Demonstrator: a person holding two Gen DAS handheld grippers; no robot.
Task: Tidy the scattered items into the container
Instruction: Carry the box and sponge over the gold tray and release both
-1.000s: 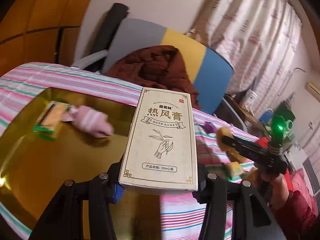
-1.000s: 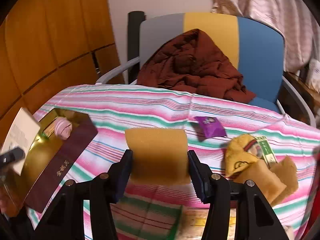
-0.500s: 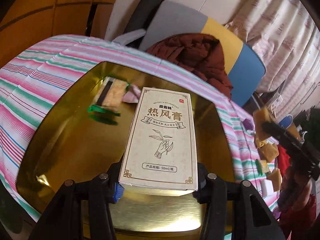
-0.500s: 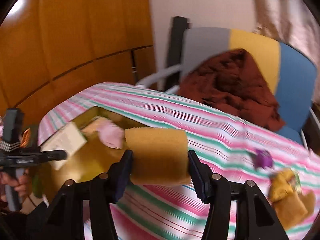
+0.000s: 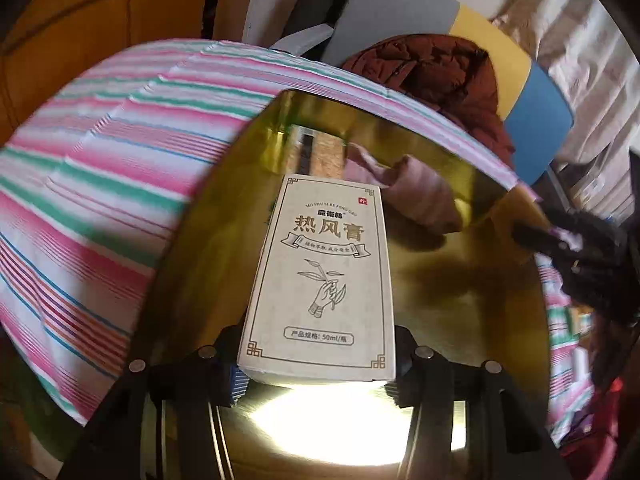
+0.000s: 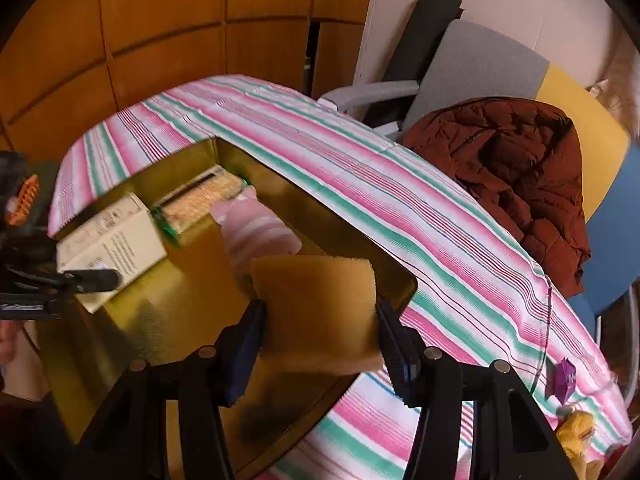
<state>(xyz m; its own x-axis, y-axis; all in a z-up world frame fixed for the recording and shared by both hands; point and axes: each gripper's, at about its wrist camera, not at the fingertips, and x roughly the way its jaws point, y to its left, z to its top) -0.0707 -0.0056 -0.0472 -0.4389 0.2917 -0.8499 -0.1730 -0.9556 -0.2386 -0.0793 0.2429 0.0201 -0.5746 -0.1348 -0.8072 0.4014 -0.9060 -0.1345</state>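
My left gripper (image 5: 316,376) is shut on a cream carton box (image 5: 320,280) with Chinese print, held low over the gold tray (image 5: 460,304). In the right wrist view the box (image 6: 112,240) and left gripper (image 6: 60,280) sit at the tray's left side. My right gripper (image 6: 320,352) is shut on a yellow sponge (image 6: 316,312), held above the gold tray (image 6: 168,320) near its right corner. Inside the tray lie a pink rolled cloth (image 6: 256,232) and a green-edged snack packet (image 6: 200,204); the cloth also shows in the left wrist view (image 5: 416,196).
The tray rests on a striped pink-green tablecloth (image 6: 400,200). A purple packet (image 6: 564,376) and yellow items (image 6: 576,436) lie at the table's right. A chair with a maroon jacket (image 6: 516,172) stands behind the table. Wooden wall panels (image 6: 120,40) are at the left.
Both grippers moved over the gold tray. The left one lowered the box towards the tray floor; the right one swung left with the sponge from the table's middle to above the tray.
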